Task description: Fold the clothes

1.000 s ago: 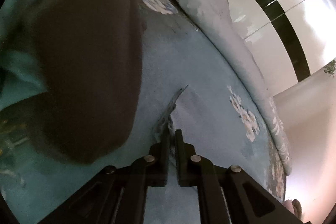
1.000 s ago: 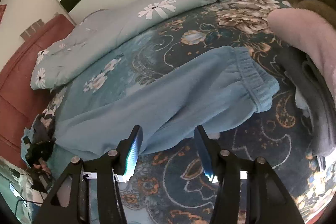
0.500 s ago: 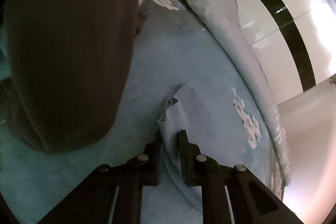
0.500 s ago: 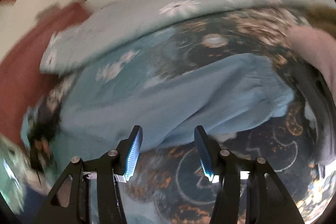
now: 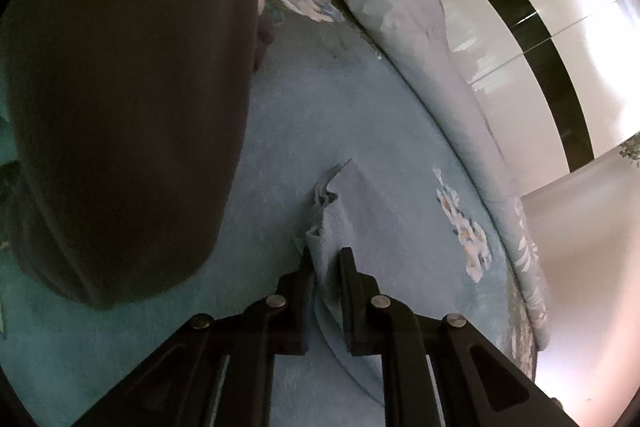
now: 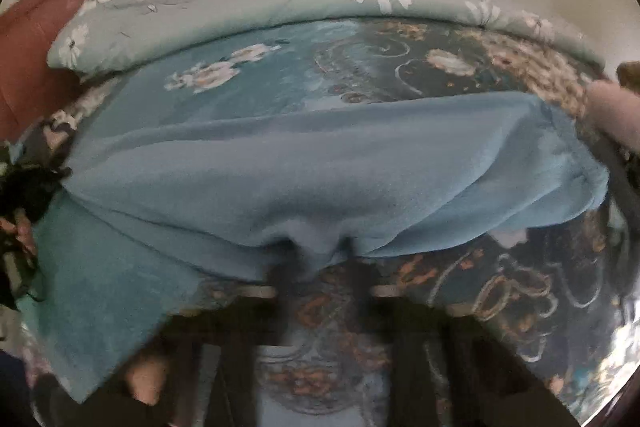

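Light blue sweatpants point(image 6: 312, 171) lie stretched across the patterned bed cover point(image 6: 500, 299), elastic cuff at the right. In the left wrist view my left gripper point(image 5: 326, 259) is shut on a bunched edge of the blue sweatpants point(image 5: 332, 211), fabric pinched between its fingers. In the right wrist view my right gripper point(image 6: 324, 263) is blurred at the near edge of the pants, with fabric between its fingers; how far they are closed does not show.
A dark grey garment point(image 5: 120, 99) hangs close at the left of the left wrist view. A floral duvet point(image 6: 240, 7) lies rolled along the far side of the bed by a red headboard point(image 6: 52, 15). A pink garment point(image 6: 612, 119) lies at the right edge.
My left gripper stays shut on the pants edge, its fingers slightly wider apart on the fabric. My right gripper has moved forward to the pants' near edge, and its view has swung.
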### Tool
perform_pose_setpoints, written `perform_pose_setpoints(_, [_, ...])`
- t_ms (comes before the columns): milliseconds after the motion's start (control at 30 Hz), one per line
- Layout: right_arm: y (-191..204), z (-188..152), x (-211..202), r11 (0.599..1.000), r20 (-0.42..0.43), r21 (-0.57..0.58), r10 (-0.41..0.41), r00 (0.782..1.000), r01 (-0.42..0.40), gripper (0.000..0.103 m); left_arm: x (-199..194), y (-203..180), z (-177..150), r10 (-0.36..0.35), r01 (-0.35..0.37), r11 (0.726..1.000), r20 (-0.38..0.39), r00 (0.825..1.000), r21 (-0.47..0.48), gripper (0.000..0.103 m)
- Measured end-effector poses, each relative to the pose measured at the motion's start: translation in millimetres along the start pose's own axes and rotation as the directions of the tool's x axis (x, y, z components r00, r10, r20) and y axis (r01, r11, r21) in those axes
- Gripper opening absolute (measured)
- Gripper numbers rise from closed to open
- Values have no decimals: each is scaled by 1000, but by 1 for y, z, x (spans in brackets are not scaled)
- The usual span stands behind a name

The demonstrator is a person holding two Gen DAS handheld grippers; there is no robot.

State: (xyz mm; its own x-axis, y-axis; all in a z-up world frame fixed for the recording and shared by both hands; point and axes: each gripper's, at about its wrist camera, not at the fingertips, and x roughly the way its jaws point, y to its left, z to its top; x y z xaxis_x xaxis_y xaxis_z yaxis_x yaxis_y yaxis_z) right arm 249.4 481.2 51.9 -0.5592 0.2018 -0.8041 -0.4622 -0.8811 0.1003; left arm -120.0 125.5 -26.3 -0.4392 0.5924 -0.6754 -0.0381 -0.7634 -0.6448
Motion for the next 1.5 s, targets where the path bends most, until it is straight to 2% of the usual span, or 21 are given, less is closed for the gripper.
perform_pose_setpoints(100, [7,-1,-18,997,15,-77,-2,1000,3,6,-3,1,3,-14,14,1000,23,1000,-4,10])
perform_pose_setpoints(200, [10,-9,-25,994,-38,-98,46,998,-50,5,1,2,4,-10,10,1000,9,1000,-16,10])
perform_pose_setpoints(267, [8,-14,-15,994,-64,-92,58,996,-64,5,1,2,4,-12,12,1000,6,1000,-12,10])
perform_pose_setpoints(367, [-5,-15,-10,989,-82,-10,144,986,-145,9,-7,-2,4,-22,21,1000,18,1000,14,10])
perform_pose_setpoints(433, [-21,-14,-23,978,-53,34,206,977,-205,27,-12,-5,7,-34,33,999,34,999,24,9])
perform_pose_setpoints(467, [-34,-13,-30,978,-24,59,202,979,-200,41,-16,-8,8,-39,37,999,46,998,31,8])
perform_pose_setpoints(500, [-51,-12,-36,980,12,103,171,985,-171,48,-19,-11,10,-44,42,998,53,998,36,8])
perform_pose_setpoints(567, [-88,-13,-48,972,78,203,103,992,-117,50,-23,-18,12,-52,49,998,68,996,49,8])
perform_pose_setpoints(633, [-138,-19,-55,913,123,400,32,992,-79,51,-26,-23,15,-59,55,997,77,995,53,8])
perform_pose_setpoints(700, [-173,-27,-53,842,158,526,40,987,-119,51,-29,-28,16,-58,53,997,84,995,63,8])
perform_pose_setpoints(833, [-208,-31,-34,696,225,670,141,964,-258,51,-34,-38,14,-45,36,995,93,995,89,8])
perform_pose_setpoints(933, [-217,-23,-16,644,239,704,182,954,-299,51,-35,-38,14,-35,27,996,90,995,87,8])
perform_pose_setpoints(1067, [-222,-14,2,604,247,733,194,949,-314,50,-35,-35,11,-22,16,997,82,996,73,8])
perform_pose_setpoints(1100, [-223,-13,4,596,257,737,192,947,-320,46,-36,-36,10,-23,17,997,82,996,70,8])
perform_pose_setpoints(1133, [-224,-11,4,601,257,733,188,948,-318,39,-37,-36,9,-24,18,998,83,996,68,8])
perform_pose_setpoints(1167, [-224,-10,3,608,257,728,186,948,-317,15,-37,-37,9,-27,21,998,84,996,64,8])
perform_pose_setpoints(1200, [-224,-7,1,626,256,712,192,947,-319,6,-38,-37,9,-28,23,998,86,996,62,8])
perform_pose_setpoints(1267, [-219,0,-11,684,259,661,179,949,-309,4,-44,-36,11,-36,30,998,102,994,58,7])
perform_pose_setpoints(1333, [-216,3,-36,755,285,597,116,952,-271,3,-48,-33,12,-33,27,998,114,993,55,6])
perform_pose_setpoints(1433, [-222,-9,-41,784,218,592,68,974,-187,2,-47,-18,15,-7,5,1000,118,993,15,3])
perform_pose_setpoints(1500, [-228,-23,-26,761,164,624,94,982,-177,2,-43,-7,14,-5,7,1000,99,995,-25,3])
